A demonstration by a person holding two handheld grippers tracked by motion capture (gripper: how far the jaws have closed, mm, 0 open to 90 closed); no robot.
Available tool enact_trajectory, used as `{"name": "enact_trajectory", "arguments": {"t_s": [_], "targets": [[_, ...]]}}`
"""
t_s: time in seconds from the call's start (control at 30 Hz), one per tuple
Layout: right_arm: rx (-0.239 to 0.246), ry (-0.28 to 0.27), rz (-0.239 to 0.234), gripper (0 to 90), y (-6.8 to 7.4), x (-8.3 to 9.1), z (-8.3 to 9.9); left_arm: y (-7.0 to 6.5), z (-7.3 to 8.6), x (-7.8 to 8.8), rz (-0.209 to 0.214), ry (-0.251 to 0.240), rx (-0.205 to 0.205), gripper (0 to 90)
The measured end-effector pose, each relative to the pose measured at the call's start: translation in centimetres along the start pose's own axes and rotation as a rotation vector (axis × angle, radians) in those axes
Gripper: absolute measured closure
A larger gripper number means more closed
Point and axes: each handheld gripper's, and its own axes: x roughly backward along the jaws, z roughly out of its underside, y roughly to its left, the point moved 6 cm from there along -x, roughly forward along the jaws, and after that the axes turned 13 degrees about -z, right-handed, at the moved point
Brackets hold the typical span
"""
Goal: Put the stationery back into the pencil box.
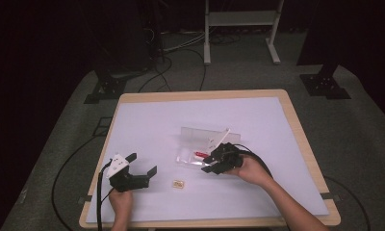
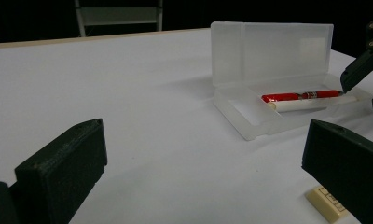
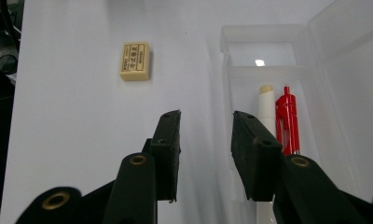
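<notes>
A clear plastic pencil case (image 1: 193,159) lies mid-table with its lid (image 1: 205,134) standing open. Inside it lie a red pen (image 3: 287,116) and a white pen (image 3: 267,107) side by side. My right gripper (image 3: 205,121) is open just above the case's near edge, nothing between its jaws; the white pen runs under the right jaw. A small cream eraser (image 1: 178,184) sits on the table in front of the case. My left gripper (image 1: 142,163) is wide open at the front left, empty, facing the case (image 2: 250,121) and the eraser (image 2: 327,200).
A white sheet (image 1: 147,125) covers the wooden table (image 1: 296,120). Cables trail from both grippers off the front edge. Stands and cables sit on the dark floor behind the table.
</notes>
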Motion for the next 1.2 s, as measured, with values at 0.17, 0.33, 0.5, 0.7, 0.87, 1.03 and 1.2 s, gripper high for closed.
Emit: {"name": "enact_trajectory", "arguments": {"t_s": [0.17, 0.33, 0.5, 0.7, 0.87, 1.03, 1.2], "targets": [[0.006, -0.001, -0.011, 60.2, 0.3, -0.3, -0.3, 0.0, 0.0, 0.0, 0.001, -0.002, 0.003, 0.0], [0.017, 0.003, -0.026, 57.3, 0.6, -0.8, -0.6, 0.0, 0.0, 0.0, 0.001, -0.001, 0.001, 0.0], [0.019, 0.002, -0.036, 55.1, 0.9, -1.1, -0.9, 0.0, 0.0, 0.0, 0.002, -0.002, 0.003, 0.0], [0.029, -0.001, -0.045, 50.8, 1.2, -1.6, -1.4, 0.0, 0.0, 0.0, 0.003, 0.000, 0.003, 0.0], [0.034, 0.000, -0.057, 48.8, 1.4, -2.1, -1.8, 0.0, 0.0, 0.0, 0.004, -0.003, 0.006, 0.0], [0.038, 0.001, -0.069, 47.2, 1.6, -2.6, -2.2, 0.0, 0.0, 0.0, 0.004, -0.002, 0.005, 0.0], [0.044, 0.003, -0.080, 46.4, 1.8, -3.1, -2.5, 0.0, 0.0, 0.0, 0.004, -0.003, 0.006, 0.0]]}}
